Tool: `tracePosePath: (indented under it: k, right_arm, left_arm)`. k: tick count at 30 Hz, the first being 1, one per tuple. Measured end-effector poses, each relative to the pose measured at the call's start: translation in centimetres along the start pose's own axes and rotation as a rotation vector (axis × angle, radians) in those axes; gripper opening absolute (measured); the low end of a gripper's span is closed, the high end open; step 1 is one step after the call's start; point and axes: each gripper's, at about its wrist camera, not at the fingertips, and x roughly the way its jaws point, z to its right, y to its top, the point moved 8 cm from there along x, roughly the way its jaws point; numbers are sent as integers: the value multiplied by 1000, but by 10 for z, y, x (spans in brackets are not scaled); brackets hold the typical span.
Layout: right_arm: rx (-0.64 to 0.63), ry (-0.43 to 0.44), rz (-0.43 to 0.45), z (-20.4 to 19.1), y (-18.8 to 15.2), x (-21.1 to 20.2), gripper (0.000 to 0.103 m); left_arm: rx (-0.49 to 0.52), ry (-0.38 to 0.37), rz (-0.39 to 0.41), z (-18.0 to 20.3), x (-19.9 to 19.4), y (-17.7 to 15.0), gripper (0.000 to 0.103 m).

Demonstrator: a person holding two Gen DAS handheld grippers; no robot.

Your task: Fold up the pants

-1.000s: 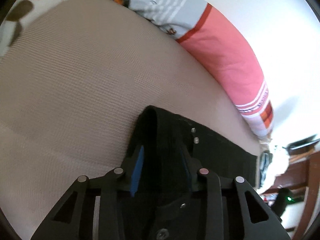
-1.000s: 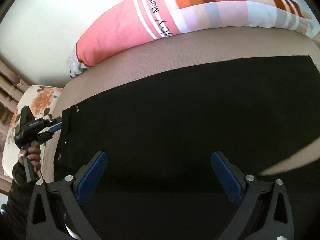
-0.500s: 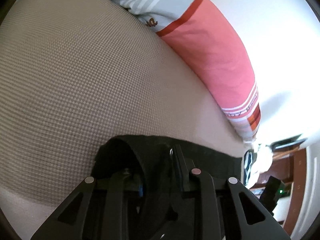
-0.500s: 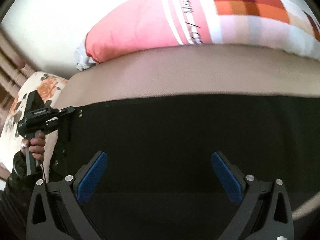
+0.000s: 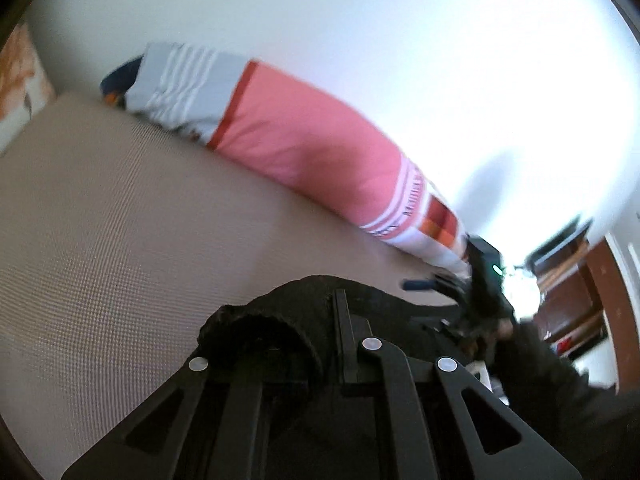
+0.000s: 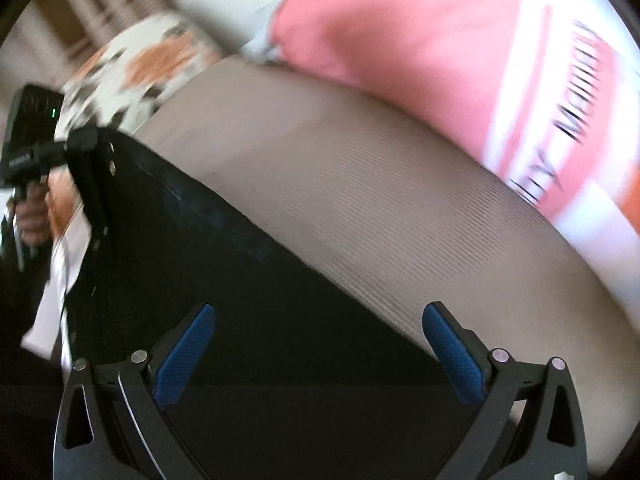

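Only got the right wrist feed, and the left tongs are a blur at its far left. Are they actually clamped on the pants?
Observer: Yes. In the left wrist view the left tongs are shut on a bunched, raised fold of the black pants.
Operator: What's past the pillow's pink part, on the side my view cuts off?
Observer: The pillow ends in a grey section with white stripes.
Operator: Does that view catch the right arm?
Observer: Yes, a dark sleeve fills its lower right corner.
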Motion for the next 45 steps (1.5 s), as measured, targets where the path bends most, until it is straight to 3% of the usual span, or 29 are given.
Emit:
tracePosePath:
  k: [1, 3, 7, 9, 12, 17, 20, 27, 31, 36, 45]
  right_arm:
    - [-33, 39, -32, -1, 3, 4, 99]
    - [-72, 82, -80, -1, 7, 12, 86]
    - [-159, 142, -209, 1, 1, 27, 74]
    - [-187, 133, -259, 6, -12, 32, 62]
    - [-186, 104, -316, 20, -27, 36, 51]
    - [-154, 18, -281, 31, -37, 25, 25]
    - [-150, -91, -220, 27, -41, 18, 11]
    - [-114, -344, 2, -19, -50, -34, 8]
    - [-84, -405, 84, -44, -70, -82, 8]
    - [-43, -379, 141, -89, -124, -118, 8]
    - [9, -258, 57, -152, -227, -94, 7]
  left_arm:
    - [8, -4, 6, 3, -7, -2, 9]
    - [21, -4, 14, 9, -12, -4, 9]
    - [30, 18, 27, 15, -19, -7, 9]
    - [31, 32, 34, 16, -23, -7, 9]
    - [29, 48, 34, 20, -26, -9, 9]
    - [30, 84, 21, 21, -23, -10, 9]
    - [48, 116, 19, 23, -21, -11, 9]
    - [43, 158, 25, 21, -35, -21, 9]
    - [91, 158, 21, 32, -58, -39, 9]
    - [144, 131, -9, 46, -93, -84, 10]
    - [148, 171, -175, 18, -113, -197, 14]
